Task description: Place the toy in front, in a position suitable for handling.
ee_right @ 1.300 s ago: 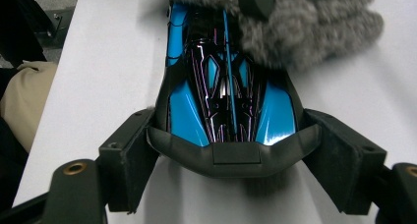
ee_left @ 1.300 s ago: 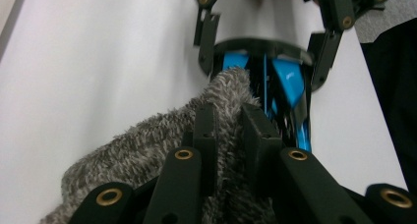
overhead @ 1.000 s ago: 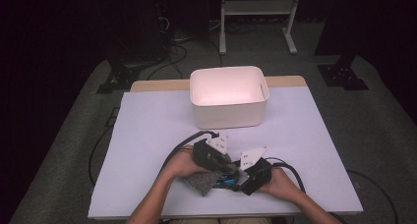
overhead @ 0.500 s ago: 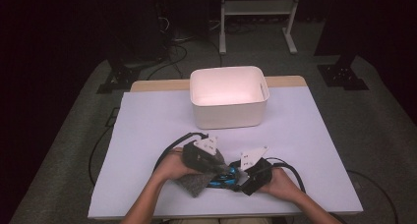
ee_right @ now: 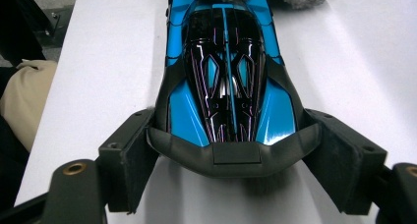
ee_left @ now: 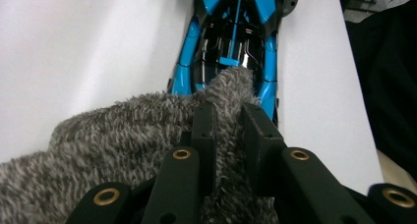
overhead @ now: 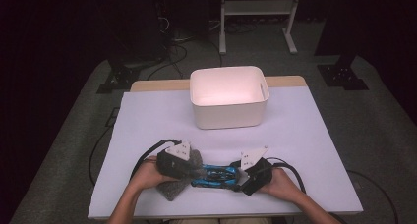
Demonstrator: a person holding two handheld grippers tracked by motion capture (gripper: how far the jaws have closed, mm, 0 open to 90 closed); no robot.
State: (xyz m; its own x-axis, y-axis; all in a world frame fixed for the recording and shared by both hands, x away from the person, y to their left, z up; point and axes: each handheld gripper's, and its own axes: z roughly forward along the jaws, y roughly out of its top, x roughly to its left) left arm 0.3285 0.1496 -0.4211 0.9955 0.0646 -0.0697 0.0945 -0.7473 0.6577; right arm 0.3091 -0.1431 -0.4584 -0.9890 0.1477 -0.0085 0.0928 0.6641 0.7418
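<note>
Dragged leftward since before, left hand-held gripper (ee_left: 227,117) clamped on grey cloth (ee_left: 123,135), wiping blue car (ee_right: 226,71). Right hand-held gripper (ee_right: 231,157) gripping car's end on desk (overhead: 147,121), bin (overhead: 229,97) well beyond.

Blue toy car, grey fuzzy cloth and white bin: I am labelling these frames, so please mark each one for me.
blue toy car (ee_right: 226,81), right gripper view, on its glossy black canopy.
grey fuzzy cloth (ee_left: 123,130), left gripper view, on its fluffy top surface.
white bin (overhead: 227,113), high view, on its front wall.
</note>
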